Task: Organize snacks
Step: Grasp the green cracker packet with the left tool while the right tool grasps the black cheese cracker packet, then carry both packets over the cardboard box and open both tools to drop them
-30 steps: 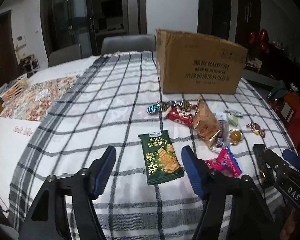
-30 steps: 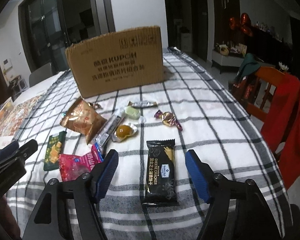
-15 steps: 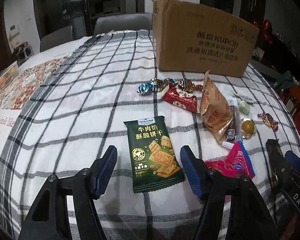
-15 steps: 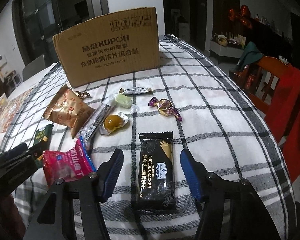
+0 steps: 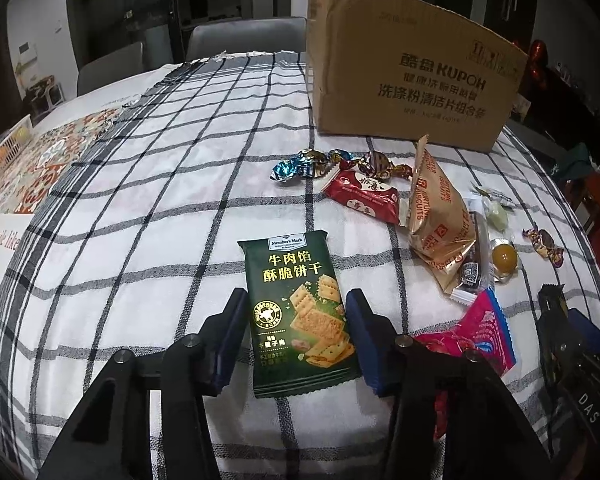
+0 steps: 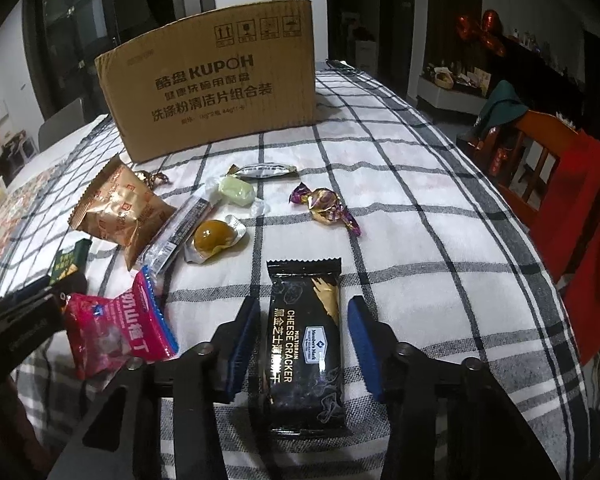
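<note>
My left gripper (image 5: 296, 300) is open, its fingers on either side of a green cracker packet (image 5: 298, 312) lying flat on the checked tablecloth. My right gripper (image 6: 304, 308) is open, its fingers on either side of a black cheese cracker packet (image 6: 306, 344). A brown cardboard box (image 5: 412, 84) stands at the far side and also shows in the right wrist view (image 6: 216, 84). Between the two packets lie a pink packet (image 6: 116, 324), a gold biscuit bag (image 6: 120, 208), a red packet (image 5: 364, 196) and several wrapped candies (image 6: 326, 204).
The checked tablecloth (image 5: 180, 184) covers the table; a patterned mat (image 5: 40, 164) and white basket (image 5: 4, 148) lie far left. Grey chairs (image 5: 244, 38) stand behind. A wooden chair with red cloth (image 6: 572, 184) stands at the right edge.
Both grippers have moved forward and down toward the table. Each now straddles its packet, and the fingers have narrowed somewhat around them.
</note>
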Demonstrator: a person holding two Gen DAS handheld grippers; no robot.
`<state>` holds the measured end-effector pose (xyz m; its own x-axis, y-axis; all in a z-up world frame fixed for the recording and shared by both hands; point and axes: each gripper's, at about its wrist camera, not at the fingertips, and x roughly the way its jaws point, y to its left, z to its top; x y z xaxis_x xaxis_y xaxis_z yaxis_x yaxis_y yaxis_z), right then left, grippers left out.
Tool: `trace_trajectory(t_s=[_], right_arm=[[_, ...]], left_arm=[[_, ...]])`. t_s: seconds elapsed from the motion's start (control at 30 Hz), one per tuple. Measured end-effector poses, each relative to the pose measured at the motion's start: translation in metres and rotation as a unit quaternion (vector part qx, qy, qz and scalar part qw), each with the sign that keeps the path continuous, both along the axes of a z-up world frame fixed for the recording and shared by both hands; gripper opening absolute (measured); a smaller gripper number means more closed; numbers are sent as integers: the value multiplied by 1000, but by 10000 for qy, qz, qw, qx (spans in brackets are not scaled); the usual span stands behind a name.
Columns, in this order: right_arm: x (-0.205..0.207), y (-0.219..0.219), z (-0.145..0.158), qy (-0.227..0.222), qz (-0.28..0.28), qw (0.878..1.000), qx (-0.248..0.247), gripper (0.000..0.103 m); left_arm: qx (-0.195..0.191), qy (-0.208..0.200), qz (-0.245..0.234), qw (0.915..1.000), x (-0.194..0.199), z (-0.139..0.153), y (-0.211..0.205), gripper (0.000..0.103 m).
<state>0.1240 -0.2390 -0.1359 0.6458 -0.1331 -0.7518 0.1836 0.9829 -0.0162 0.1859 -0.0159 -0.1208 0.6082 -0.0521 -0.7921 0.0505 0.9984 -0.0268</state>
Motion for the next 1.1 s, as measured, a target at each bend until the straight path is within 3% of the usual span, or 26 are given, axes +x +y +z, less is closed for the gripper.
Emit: trace_trajectory(t_s=[0.07,0.17,0.6,0.87,1.1], right_arm=[[0,1,0,-2,-3,10000,-28,37],[0,2,0,-8,35,10000,-57,33],[-15,9,25,-359,216,9991,-9,33],[-31,17,56,-758,494,9959,-49,33],[-29,15,81,-938,668,9933,-45,33]], left_arm=[[-12,-6,24,10000,0,0,2,46],[1,-27,17,10000,-1,0,2,46],[200,-497,-52,9985,-30,29,6,46],[-25,-648,-344,9973,-52,54,3,46],[-314,-680,-722,9946,-49,81,0,45]])
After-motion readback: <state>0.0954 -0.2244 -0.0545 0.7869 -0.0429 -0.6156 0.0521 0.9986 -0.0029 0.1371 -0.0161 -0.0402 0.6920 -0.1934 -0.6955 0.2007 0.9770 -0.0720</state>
